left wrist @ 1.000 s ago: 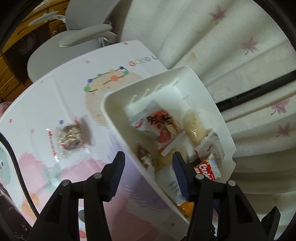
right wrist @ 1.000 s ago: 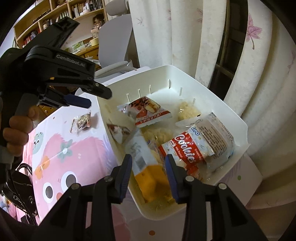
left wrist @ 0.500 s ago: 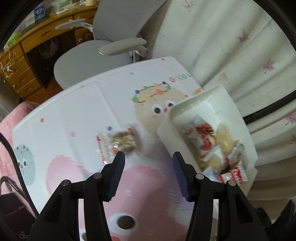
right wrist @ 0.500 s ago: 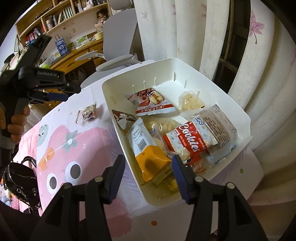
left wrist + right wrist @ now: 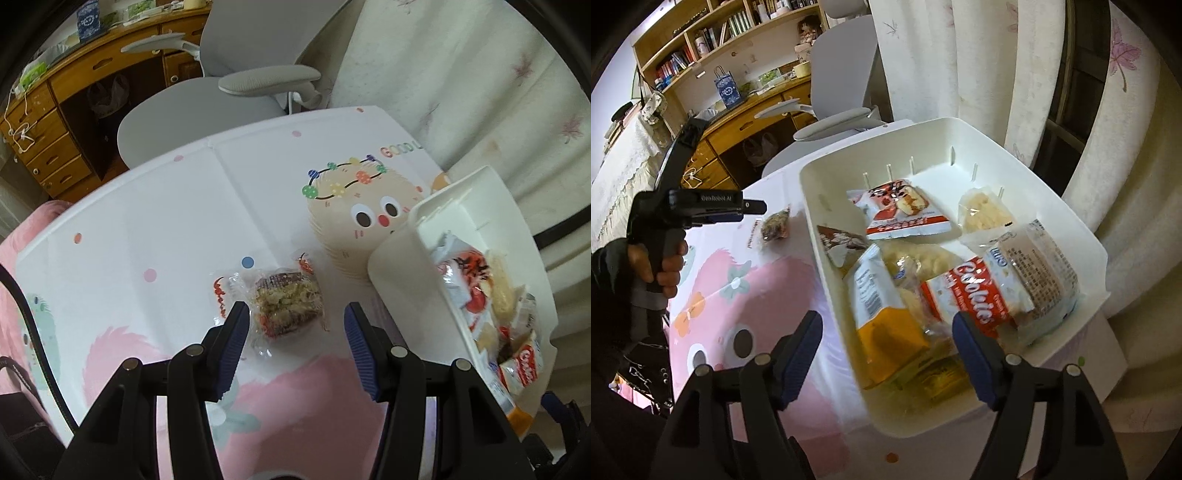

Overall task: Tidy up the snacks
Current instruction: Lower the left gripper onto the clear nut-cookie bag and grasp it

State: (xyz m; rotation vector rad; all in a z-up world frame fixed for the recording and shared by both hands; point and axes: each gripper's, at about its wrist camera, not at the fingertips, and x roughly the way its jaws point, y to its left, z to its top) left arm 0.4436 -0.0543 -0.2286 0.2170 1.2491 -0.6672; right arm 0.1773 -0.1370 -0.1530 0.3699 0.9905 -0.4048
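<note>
A clear-wrapped crumbly snack [image 5: 286,302] lies alone on the cartoon tablecloth [image 5: 184,221], left of the white bin [image 5: 400,280]. My left gripper [image 5: 295,321] hovers over it, open, with the packet showing between the blue pads and untouched. The right wrist view shows the same snack [image 5: 775,226] beside the left gripper [image 5: 753,207], held in a hand. The white bin [image 5: 827,236] holds several packets, among them an orange-and-white pack [image 5: 882,310] and a red Cookies pack [image 5: 975,299]. My right gripper [image 5: 886,343] hangs over the bin's near end, its jaws opening, with nothing gripped.
A grey office chair [image 5: 236,85] stands past the table's far edge, with a wooden desk [image 5: 74,99] and bookshelves [image 5: 713,40] behind. Pale curtains [image 5: 1015,74] hang close behind the bin. The table's edge runs just beyond the bin's right end.
The left gripper swung away from the bin to the left and sank over the lone snack. The right gripper's jaws spread much wider while staying above the bin.
</note>
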